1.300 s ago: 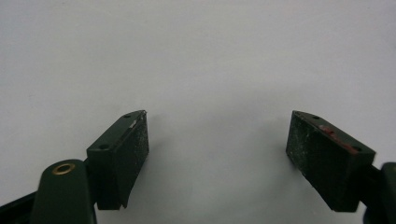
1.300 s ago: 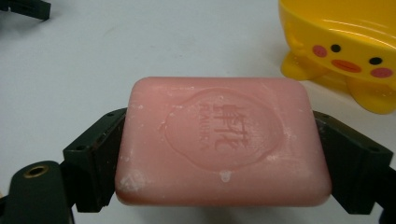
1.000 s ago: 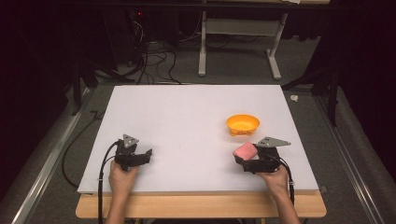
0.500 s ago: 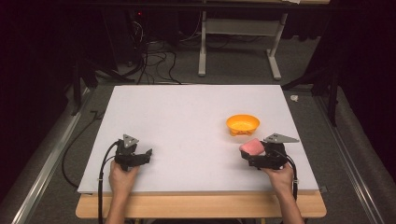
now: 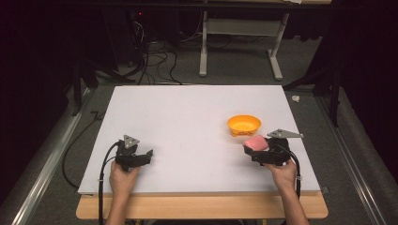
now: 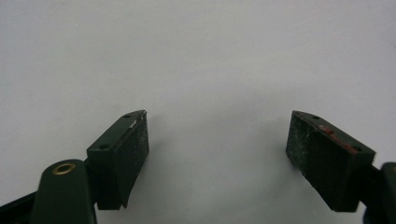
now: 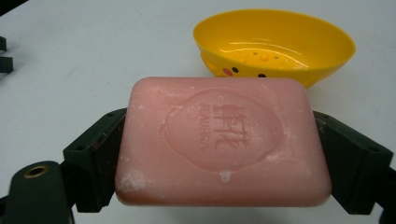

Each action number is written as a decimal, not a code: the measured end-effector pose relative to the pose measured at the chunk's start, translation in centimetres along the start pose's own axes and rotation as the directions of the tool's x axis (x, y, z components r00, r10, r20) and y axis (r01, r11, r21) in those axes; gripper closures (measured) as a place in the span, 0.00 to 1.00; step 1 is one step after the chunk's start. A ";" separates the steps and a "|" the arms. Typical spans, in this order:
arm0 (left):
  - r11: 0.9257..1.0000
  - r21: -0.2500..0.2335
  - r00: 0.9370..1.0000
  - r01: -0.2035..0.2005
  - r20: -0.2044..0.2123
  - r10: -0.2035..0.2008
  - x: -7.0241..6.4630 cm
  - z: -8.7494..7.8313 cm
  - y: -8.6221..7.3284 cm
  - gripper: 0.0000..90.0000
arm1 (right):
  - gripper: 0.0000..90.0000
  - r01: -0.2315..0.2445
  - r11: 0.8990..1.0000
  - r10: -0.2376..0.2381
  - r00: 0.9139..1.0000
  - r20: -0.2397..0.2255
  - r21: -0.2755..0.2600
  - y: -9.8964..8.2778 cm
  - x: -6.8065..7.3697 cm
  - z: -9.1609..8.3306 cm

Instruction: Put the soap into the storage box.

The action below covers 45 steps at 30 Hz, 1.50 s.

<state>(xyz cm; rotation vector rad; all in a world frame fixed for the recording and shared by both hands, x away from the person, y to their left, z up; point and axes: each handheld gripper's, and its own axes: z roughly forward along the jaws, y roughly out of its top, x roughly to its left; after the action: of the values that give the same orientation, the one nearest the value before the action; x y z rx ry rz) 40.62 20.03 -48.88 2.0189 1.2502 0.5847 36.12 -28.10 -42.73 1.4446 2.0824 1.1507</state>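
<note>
A rectangular pink bar of soap (image 7: 223, 142), stamped with a round embossed seal, is pinched by its two short ends between the black fingers (image 7: 95, 161) of the right gripper (image 5: 256, 149), which is held near the front right part of the white tabletop (image 5: 187, 117). In the right gripper view the bar lies flat across the gap, its broad stamped face turned up toward the camera. Just beyond it a shallow round orange-yellow plastic bowl (image 7: 274, 44) (a small cartoon face is printed on its side) is seen standing upright on the tabletop; in the high view the bowl (image 5: 244, 124) sits just behind the held soap (image 5: 256, 142), and whether the two touch cannot be told.

The left gripper (image 5: 141, 156) is held near the front left of the tabletop, well apart from the right one. Its fingers (image 6: 119, 158) are spread wide, with bare white tabletop (image 6: 196, 56) between them. A black cable (image 5: 104, 161) is seen trailing from this gripper toward the front edge. Each gripper is grasped by one of the person's hands, the left hand (image 5: 123, 178) and the right hand (image 5: 281, 174).
</note>
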 end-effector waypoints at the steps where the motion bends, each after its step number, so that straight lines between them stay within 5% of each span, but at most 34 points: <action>1: 1.000 0.000 1.000 0.000 0.000 0.000 0.0 0.0 0.0 0.24 | 0.15 0.001 1.000 -0.001 1.000 0.002 0.000 0.1 0.0 0.0; 16: 1.000 -0.001 1.000 0.001 0.000 -0.001 0.0 0.0 0.0 0.24 | 0.15 -0.036 0.999 0.035 0.998 0.061 0.007 1.9 -0.1 0.3; 45: 1.000 0.003 1.000 0.009 0.006 -0.009 0.1 0.0 0.0 0.24 | 0.15 -0.083 0.995 0.080 0.994 0.070 0.048 5.3 -1.0 2.1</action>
<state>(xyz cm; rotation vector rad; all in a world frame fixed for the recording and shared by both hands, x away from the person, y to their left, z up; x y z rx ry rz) 40.69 20.11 -48.90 2.0150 1.2559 0.5726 41.20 -27.35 -40.01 1.5829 2.0368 1.0698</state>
